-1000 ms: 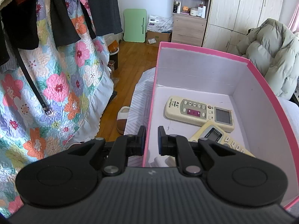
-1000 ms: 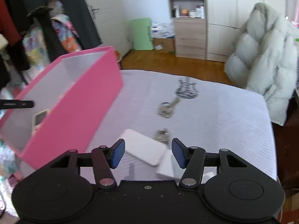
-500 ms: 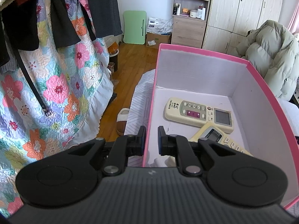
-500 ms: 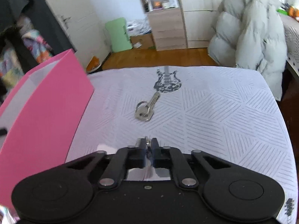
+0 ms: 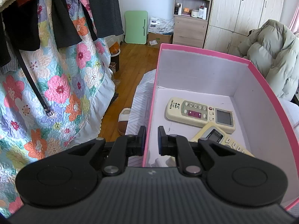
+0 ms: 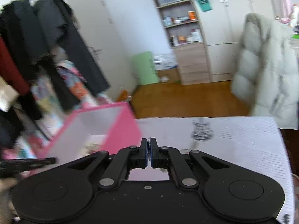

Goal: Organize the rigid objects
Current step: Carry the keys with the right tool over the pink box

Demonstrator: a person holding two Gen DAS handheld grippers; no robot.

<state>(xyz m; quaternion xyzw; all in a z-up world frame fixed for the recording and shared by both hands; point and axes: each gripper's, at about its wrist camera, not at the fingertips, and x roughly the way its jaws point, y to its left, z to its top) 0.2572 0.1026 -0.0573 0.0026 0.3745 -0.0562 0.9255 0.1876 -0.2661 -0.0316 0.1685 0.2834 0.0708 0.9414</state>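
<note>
My left gripper (image 5: 151, 136) is shut on the left wall of a pink box (image 5: 205, 49) with a white inside. Two cream remote controls lie in it, one flat (image 5: 200, 112) and one (image 5: 220, 140) overlapping its near edge. My right gripper (image 6: 149, 149) is shut on a metal key ring (image 6: 149, 140), lifted above the white patterned bed cover (image 6: 243, 140). The pink box (image 6: 123, 130) shows to its left in that blurred view. Another key (image 6: 194, 145) lies on the cover just beyond the gripper.
A floral quilt (image 5: 56, 85) and dark clothes hang at the left. A slipper (image 5: 123, 119) lies on the wood floor. A puffy grey-green coat (image 6: 265, 78) hangs at the right. Shelves (image 5: 192, 9) and wardrobes stand at the back wall.
My right gripper has shut on the key ring and lifted it off the cover, swinging left toward the pink box. My left gripper has kept its hold on the box wall.
</note>
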